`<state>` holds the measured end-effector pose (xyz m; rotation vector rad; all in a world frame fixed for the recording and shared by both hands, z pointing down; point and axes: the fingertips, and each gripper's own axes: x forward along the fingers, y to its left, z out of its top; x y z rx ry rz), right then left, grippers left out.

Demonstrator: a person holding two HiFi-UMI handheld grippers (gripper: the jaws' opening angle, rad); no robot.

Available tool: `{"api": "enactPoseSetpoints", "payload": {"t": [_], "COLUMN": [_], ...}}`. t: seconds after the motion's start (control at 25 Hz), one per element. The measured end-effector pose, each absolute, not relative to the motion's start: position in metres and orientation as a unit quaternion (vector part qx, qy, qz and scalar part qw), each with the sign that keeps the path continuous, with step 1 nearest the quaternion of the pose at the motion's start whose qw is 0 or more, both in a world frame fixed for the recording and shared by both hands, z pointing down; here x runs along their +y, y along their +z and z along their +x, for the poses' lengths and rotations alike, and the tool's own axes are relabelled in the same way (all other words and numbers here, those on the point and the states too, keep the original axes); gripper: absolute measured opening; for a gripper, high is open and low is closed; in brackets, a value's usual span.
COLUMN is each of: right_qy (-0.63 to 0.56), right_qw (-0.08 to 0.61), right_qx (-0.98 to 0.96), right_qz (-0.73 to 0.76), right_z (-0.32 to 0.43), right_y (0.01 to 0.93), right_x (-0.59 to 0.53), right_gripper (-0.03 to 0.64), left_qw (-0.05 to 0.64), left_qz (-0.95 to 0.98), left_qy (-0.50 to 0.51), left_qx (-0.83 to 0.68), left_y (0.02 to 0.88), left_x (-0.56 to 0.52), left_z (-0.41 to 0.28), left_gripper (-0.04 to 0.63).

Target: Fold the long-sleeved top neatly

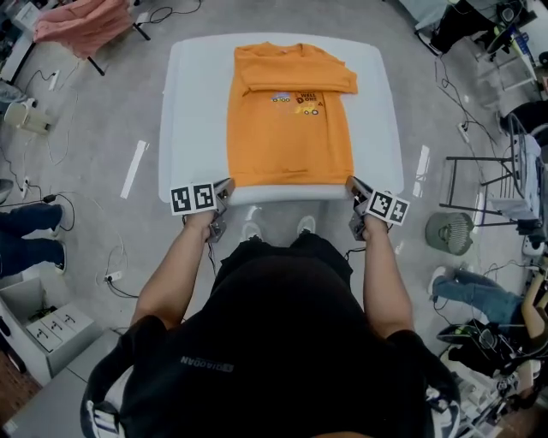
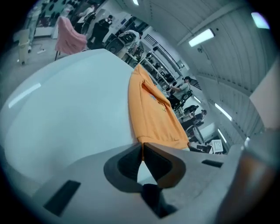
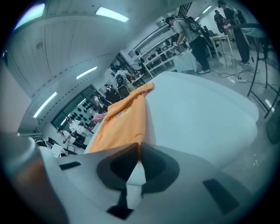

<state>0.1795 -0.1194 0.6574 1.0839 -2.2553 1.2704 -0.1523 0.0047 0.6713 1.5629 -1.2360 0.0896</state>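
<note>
An orange long-sleeved top point(image 1: 289, 128) lies flat on the white table point(image 1: 193, 103), its sleeves folded across the chest and its hem toward me. My left gripper point(image 1: 229, 186) sits at the hem's left corner and my right gripper point(image 1: 351, 183) at the right corner. In the left gripper view the jaws point(image 2: 142, 146) meet tip to tip with a sliver of the orange top point(image 2: 153, 113) pinched between them. The right gripper view shows the same: the jaws point(image 3: 139, 146) are shut on the edge of the top point(image 3: 124, 120).
A pink garment point(image 1: 81, 21) hangs on a stand at the far left. A fan point(image 1: 449, 231) and a metal rack point(image 1: 488, 184) stand to the right of the table. Cables run over the floor, and a person's legs point(image 1: 26, 231) show at the left.
</note>
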Motion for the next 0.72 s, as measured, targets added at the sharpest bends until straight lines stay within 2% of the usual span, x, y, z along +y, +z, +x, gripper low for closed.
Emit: {"api": "enactPoseSetpoints", "payload": {"t": [0.32, 0.72], "right_qy": [0.45, 0.452], "right_qw": [0.205, 0.153], "right_qx": [-0.805, -0.837], "right_qz": [0.327, 0.267], "right_z": [0.219, 0.227], "right_y": [0.656, 0.619], "right_x": [-0.101, -0.084], "right_gripper": [0.023, 0.021], "left_qw": [0.566, 0.538], "left_qz": [0.621, 0.593], "left_qy": [-0.009, -0.061], "left_qx": [-0.542, -0.596], "left_y": [0.666, 0.638], "left_x": [0.036, 0.06], "left_z": [-0.117, -0.104], "left_gripper": [0.018, 0.018]}}
